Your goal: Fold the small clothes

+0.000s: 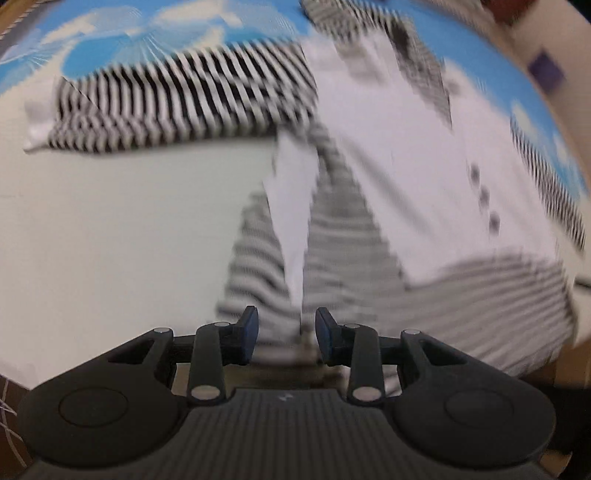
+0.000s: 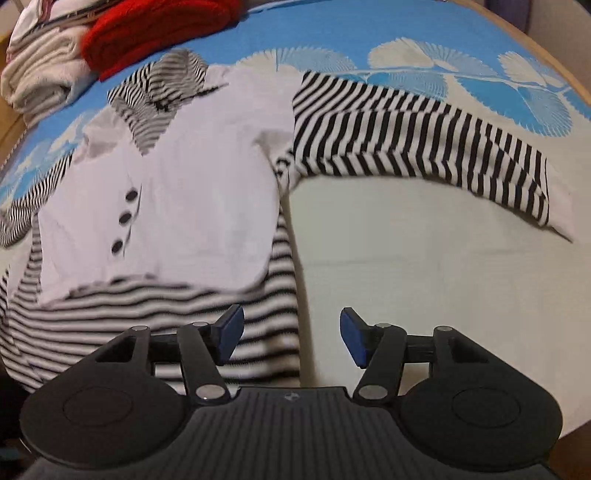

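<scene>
A small garment (image 2: 192, 184) with a white front, three black buttons (image 2: 125, 218) and black-and-white striped sleeves and hem lies spread on a blue-and-white cloth (image 2: 406, 277). One striped sleeve (image 2: 424, 140) stretches out to the right. My right gripper (image 2: 291, 334) is open above the right edge of the striped hem, nothing pressed between its pads. The left wrist view is blurred; the same garment (image 1: 388, 147) fills its right half, its sleeve (image 1: 184, 99) reaching left. My left gripper (image 1: 286, 332) stands open over the striped hem, with cloth showing in the gap but not gripped.
A red knit item (image 2: 147, 29) and a pile of folded pale clothes (image 2: 40, 70) lie at the far left corner. The wooden table edge (image 2: 557, 59) curves along the right. Bare white cloth (image 1: 110, 221) spreads left of the garment.
</scene>
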### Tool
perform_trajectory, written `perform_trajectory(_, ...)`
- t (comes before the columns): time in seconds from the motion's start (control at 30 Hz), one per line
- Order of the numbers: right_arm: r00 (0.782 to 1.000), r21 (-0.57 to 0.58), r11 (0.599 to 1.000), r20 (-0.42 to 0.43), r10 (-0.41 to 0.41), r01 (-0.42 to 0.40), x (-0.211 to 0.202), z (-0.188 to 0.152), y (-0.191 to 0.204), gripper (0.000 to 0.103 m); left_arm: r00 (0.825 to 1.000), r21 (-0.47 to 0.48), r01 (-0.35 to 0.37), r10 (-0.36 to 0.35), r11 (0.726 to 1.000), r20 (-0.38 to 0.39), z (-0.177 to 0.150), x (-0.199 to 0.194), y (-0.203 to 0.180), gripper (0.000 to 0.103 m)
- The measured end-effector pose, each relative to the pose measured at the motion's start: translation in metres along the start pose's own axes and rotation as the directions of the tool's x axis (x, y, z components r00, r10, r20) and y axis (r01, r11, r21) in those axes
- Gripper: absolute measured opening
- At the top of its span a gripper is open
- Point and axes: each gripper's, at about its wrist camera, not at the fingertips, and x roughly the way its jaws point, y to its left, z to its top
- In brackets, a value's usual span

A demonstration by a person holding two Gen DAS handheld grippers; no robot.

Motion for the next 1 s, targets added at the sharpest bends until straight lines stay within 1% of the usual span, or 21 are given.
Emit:
perform_trajectory(0.07,0.999,-0.012,1.000,-0.036,-0.003,0.003,0.003,-0.007,-0.001,0.060,1.000,0.018,0.009,-0.009,1.000,-0.016,-0.008,0.008,0.001,0.038)
perform_trajectory(0.13,0.997,-0.029,1.000,-0.072,0.002,-0.004,0.008,-0.014,-0.002,0.060,0.999,0.022,0.026,-0.025,0.999,-0.027,-0.010,0.013,0.003,0.053)
perform_trajectory(0.2,0.994,-0.056,0.998,-0.106,0.007,-0.013,0.014,-0.021,0.001,0.060,0.998,0.028,0.037,-0.036,0.999,-0.050,-0.012,0.018,0.000,0.059)
perform_trajectory(0.3,0.990,-0.090,0.996,-0.138,-0.001,-0.011,0.022,-0.029,0.004,0.060,0.997,0.088,0.013,-0.006,0.996,-0.076,-0.006,0.028,-0.008,0.058)
perform_trajectory(0.37,0.991,-0.098,0.995,-0.135,-0.002,-0.011,0.023,-0.031,0.006,0.060,0.996,0.124,-0.016,0.026,0.992,-0.080,-0.007,0.033,-0.013,0.050)
perform_trajectory(0.4,0.991,-0.098,0.995,-0.133,-0.001,-0.012,0.022,-0.031,0.007,0.060,0.996,0.139,-0.026,0.038,0.990,-0.083,-0.009,0.034,-0.014,0.030)
perform_trajectory(0.43,0.991,-0.100,0.995,-0.132,0.000,-0.013,0.022,-0.031,0.007,0.059,0.995,0.160,-0.036,0.050,0.987,-0.084,-0.010,0.034,-0.016,0.015)
perform_trajectory(0.5,0.992,-0.117,0.993,-0.127,0.007,-0.022,0.021,-0.030,0.011,0.056,0.997,0.181,-0.026,0.039,0.983,-0.066,-0.010,0.028,-0.017,0.009)
perform_trajectory(0.57,0.993,-0.153,0.988,-0.113,0.021,-0.038,0.017,-0.030,0.016,0.023,1.000,0.195,-0.002,0.007,0.981,-0.028,-0.009,0.015,-0.016,0.007)
perform_trajectory(0.63,0.994,-0.160,0.985,-0.097,0.054,-0.069,0.007,-0.027,0.016,0.009,0.998,0.166,0.061,-0.066,0.984,0.023,-0.006,-0.005,-0.009,0.006)
perform_trajectory(0.67,0.992,-0.135,0.985,-0.079,0.094,-0.104,-0.002,-0.024,0.013,0.007,0.990,0.135,0.121,-0.130,0.983,0.058,-0.004,-0.018,-0.003,0.006)
perform_trajectory(0.7,0.988,-0.094,0.983,-0.040,0.152,-0.155,-0.015,-0.019,0.007,0.007,0.969,0.088,0.217,-0.225,0.972,0.099,-0.002,-0.033,0.007,0.003)
perform_trajectory(0.73,0.976,-0.049,0.975,0.017,0.218,-0.216,-0.031,-0.014,-0.001,0.006,0.933,0.042,0.328,-0.331,0.944,0.142,0.000,-0.047,0.019,0.003)
perform_trajectory(0.77,0.958,-0.010,0.961,0.081,0.276,-0.276,-0.047,-0.010,-0.010,0.006,0.887,0.018,0.426,-0.421,0.905,0.190,0.000,-0.061,0.031,0.003)
perform_trajectory(0.8,0.938,0.021,0.947,0.140,0.316,-0.322,-0.061,-0.008,-0.019,0.006,0.873,0.020,0.447,-0.441,0.894,0.209,0.000,-0.068,0.037,0.003)
perform_trajectory(0.83,0.929,0.041,0.940,0.170,0.328,-0.340,-0.069,-0.008,-0.025,0.006,0.888,0.034,0.412,-0.409,0.911,0.209,-0.001,-0.070,0.041,0.003)
perform_trajectory(0.87,0.937,0.053,0.947,0.170,0.304,-0.317,-0.072,-0.009,-0.029,0.006,0.940,0.073,0.284,-0.293,0.956,0.175,-0.002,-0.064,0.039,0.003)
perform_trajectory(0.9,0.956,0.049,0.962,0.141,0.259,-0.268,-0.069,-0.011,-0.030,0.006,0.977,0.113,0.160,-0.173,0.981,0.123,-0.005,-0.051,0.034,0.003)
perform_trajectory(0.93,0.972,0.032,0.975,0.090,0.216,-0.220,-0.060,-0.013,-0.028,0.006,0.994,0.136,0.083,-0.092,0.987,0.057,-0.008,-0.035,0.030,0.003)
perform_trajectory(0.97,0.982,0.007,0.983,0.035,0.183,-0.184,-0.050,-0.016,-0.023,0.002,0.999,0.171,0.041,-0.042,0.984,0.004,-0.010,-0.020,0.023,0.003)
perform_trajectory(1.0,0.994,-0.040,0.993,-0.013,0.109,-0.109,-0.039,-0.018,-0.016,0.000,0.999,0.253,-0.025,0.031,0.967,-0.018,-0.013,-0.010,0.012,0.003)
